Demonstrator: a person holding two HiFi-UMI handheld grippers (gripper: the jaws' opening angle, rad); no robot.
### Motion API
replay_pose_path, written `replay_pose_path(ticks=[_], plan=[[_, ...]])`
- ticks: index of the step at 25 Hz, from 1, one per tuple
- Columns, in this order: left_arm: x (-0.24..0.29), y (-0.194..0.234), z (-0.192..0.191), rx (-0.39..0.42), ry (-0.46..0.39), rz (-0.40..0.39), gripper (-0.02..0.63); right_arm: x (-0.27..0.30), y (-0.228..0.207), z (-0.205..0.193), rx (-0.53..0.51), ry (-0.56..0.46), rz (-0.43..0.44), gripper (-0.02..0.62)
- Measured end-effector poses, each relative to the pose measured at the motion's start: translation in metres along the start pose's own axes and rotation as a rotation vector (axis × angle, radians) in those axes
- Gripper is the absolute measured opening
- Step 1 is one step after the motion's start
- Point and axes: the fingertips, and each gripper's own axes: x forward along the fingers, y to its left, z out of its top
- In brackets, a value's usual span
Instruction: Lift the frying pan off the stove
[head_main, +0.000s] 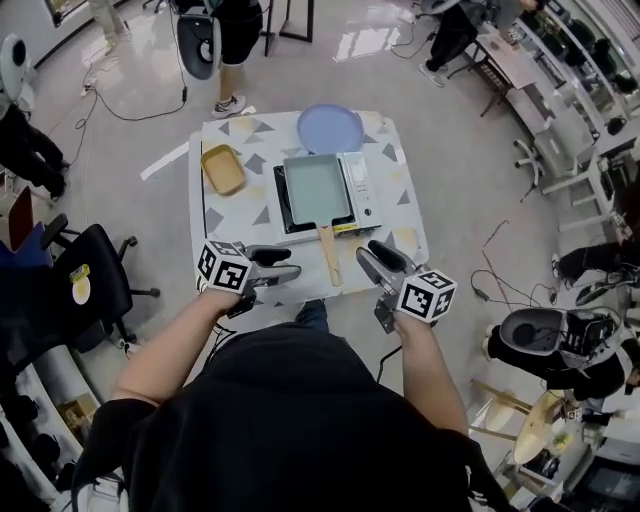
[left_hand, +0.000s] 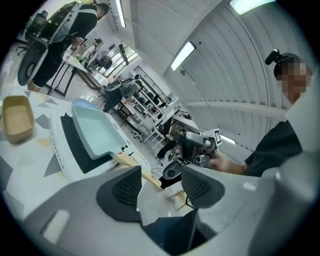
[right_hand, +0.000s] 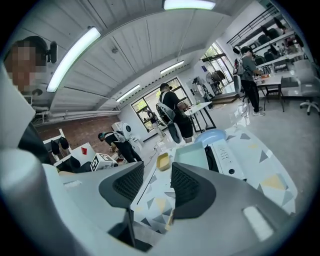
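Two finger pairs: both spread, nothing clamped, only air between the pads in each gripper view.
left fingers: released; the gap shows the table edge and dark clothing; the wooden handle runs just past the left pad.
right fingers: released; the gap shows patterned table top.
left gripper: lower left of centre in the head view, pointing right, tips near the handle, not touching.
right gripper: lower right of centre, pointing up-left, tips just right of the handle, apart from it.
handle position: sticks out of the pan toward the person, between the two grippers.
frying pan: rectangular, pale green, seated on the stove, centre of the head view.
stove detail: white control strip along its right side; sits on the table.
plate: blue, just above the stove in frame.
tray: tan, left of the stove, apart from it.
table top: white with grey and yellow triangles.
surroundings: people standing, chairs, desks around the edges.
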Motion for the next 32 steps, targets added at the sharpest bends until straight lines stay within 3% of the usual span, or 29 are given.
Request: replay_pose_path(ticks=[10, 32], plan=[[0.036, 0.017, -0.014, -0.148, -0.002, -0.008, 0.242, 0.037, -0.038, -0.011, 0.041, 0.113, 0.06, 0.212], [0.085, 0.057, -0.04, -0.351, -0.046, -0.002, 0.256, 0.118, -0.089, -0.053, 0.142, 0.305, 0.187, 0.249]])
